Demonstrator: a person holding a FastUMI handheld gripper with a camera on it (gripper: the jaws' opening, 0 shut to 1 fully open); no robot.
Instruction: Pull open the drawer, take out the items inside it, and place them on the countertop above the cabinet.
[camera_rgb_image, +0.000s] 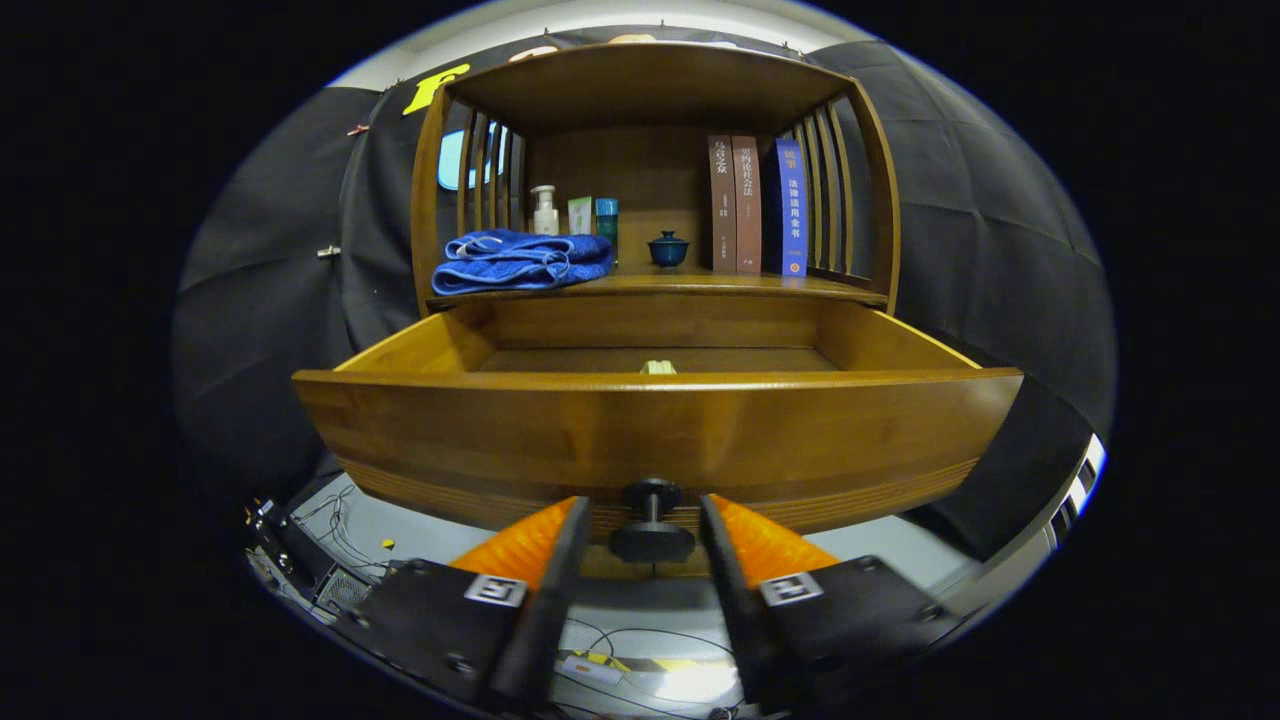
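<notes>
Gripper (645, 525) fingers are standing apart either side of the drawer knob (651, 532), not pressing it | drawer (655, 430) is sitting pulled out | small pale item (658, 367) is lying behind the drawer front; probably light, likely best pinched across its sides.

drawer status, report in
Gripper open, fingers either side of the knob, not pressing. Drawer pulled out; small pale item inside. Countertop holds towel, cup, books.
</notes>
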